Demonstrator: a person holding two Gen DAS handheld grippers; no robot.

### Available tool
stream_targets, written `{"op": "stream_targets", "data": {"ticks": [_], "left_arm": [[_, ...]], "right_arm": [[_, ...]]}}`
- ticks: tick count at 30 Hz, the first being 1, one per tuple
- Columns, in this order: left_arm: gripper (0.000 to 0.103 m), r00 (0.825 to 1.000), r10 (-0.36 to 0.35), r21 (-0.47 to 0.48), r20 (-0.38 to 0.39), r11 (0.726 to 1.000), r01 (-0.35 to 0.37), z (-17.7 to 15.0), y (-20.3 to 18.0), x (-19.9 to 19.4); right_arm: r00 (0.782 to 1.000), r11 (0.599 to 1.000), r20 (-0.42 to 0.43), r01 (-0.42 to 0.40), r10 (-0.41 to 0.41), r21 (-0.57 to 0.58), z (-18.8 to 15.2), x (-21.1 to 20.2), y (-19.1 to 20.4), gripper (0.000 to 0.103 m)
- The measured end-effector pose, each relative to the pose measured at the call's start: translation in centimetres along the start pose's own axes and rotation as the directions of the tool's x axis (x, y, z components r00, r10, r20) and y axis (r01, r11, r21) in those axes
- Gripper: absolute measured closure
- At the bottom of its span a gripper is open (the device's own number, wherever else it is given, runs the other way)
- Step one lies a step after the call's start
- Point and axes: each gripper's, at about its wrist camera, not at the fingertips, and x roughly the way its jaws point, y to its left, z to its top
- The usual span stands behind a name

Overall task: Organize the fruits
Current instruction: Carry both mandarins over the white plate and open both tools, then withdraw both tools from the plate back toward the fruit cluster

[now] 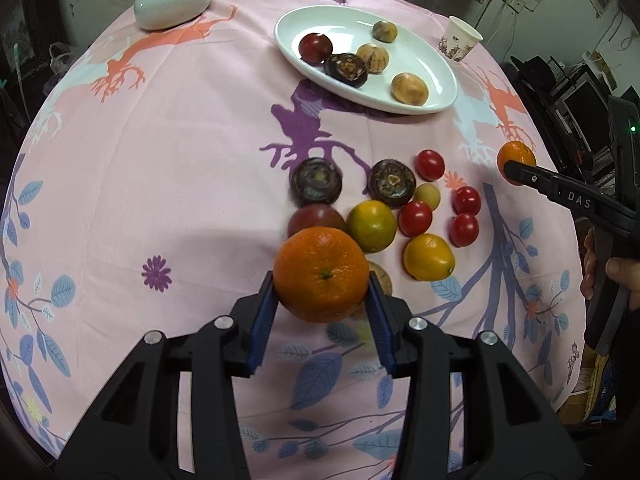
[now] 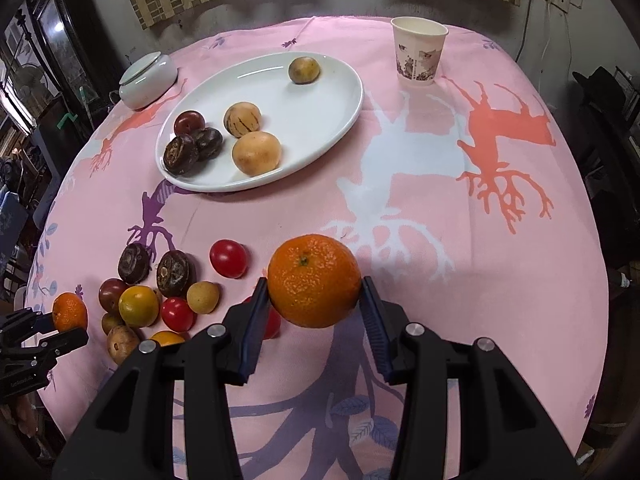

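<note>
My left gripper [image 1: 321, 284] is shut on an orange tangerine [image 1: 320, 274] and holds it above the near side of a fruit pile [image 1: 384, 208] on the pink cloth. My right gripper [image 2: 314, 286] is shut on a second tangerine [image 2: 314, 280], held above the cloth right of the pile [image 2: 168, 292]. The right gripper and its tangerine show at the right edge of the left wrist view [image 1: 516, 162]. A white oval plate [image 1: 440, 68] [image 2: 340, 92] holds several fruits: brown, dark purple and red.
The pile has red tomatoes [image 1: 430, 165], dark water chestnuts [image 1: 316, 182], a yellow-green citrus [image 1: 371, 225] and a yellow fruit [image 1: 428, 256]. A paper cup [image 2: 418, 50] stands at the back right. A white lidded jar [image 2: 148, 78] stands at the back left.
</note>
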Motion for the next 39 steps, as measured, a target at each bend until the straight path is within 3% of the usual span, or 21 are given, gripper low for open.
{"op": "stream_targets", "data": {"ticks": [5,13,21,31,32,33,34,35,39], "left_arm": [[0.059,0.999,-0.021,0.016,0.027,1.0,0.021,2.4,-0.4,-0.5],[0.059,0.995,-0.061,0.086,0.076,0.995,0.055,9.3,-2.4,0.5],[0.059,0.992,-0.094,0.122,0.078,0.989,0.084,14.8,-4.7,3.5],[0.058,0.993,-0.111,0.108,0.027,0.988,0.108,18.4,-6.4,8.3],[0.057,0.994,-0.099,0.114,0.034,0.989,0.095,18.5,-6.6,8.5],[0.047,0.995,-0.081,0.13,0.062,0.989,0.072,18.6,-6.9,8.4],[0.039,0.994,-0.061,0.142,0.093,0.989,0.047,18.6,-7.1,8.1],[0.027,0.991,-0.042,0.146,0.13,0.989,0.023,18.6,-7.2,7.6],[0.026,0.989,-0.053,0.118,0.14,0.992,0.037,18.9,-6.4,6.6]], "right_arm": [[0.998,0.999,0.045,-0.039,0.038,0.011,1.6,-1.1,0.6,0.058],[0.992,0.997,0.104,-0.074,0.075,-0.016,6.3,-0.3,2.3,0.058],[0.991,0.993,0.086,-0.11,0.106,0.043,9.7,3.5,1.5,0.057],[0.989,0.98,0.042,-0.145,0.141,0.138,13.0,7.9,-0.7,0.055],[0.988,0.978,0.046,-0.15,0.145,0.144,13.2,8.0,-0.7,0.055],[0.987,0.978,0.059,-0.156,0.148,0.142,13.4,7.9,-0.6,0.052],[0.987,0.979,0.08,-0.153,0.143,0.138,13.4,7.6,-0.6,0.039],[0.985,0.98,0.108,-0.149,0.135,0.133,13.4,7.1,-0.5,0.035],[0.985,0.982,0.118,-0.142,0.128,0.121,12.9,6.3,-0.6,0.035]]}}
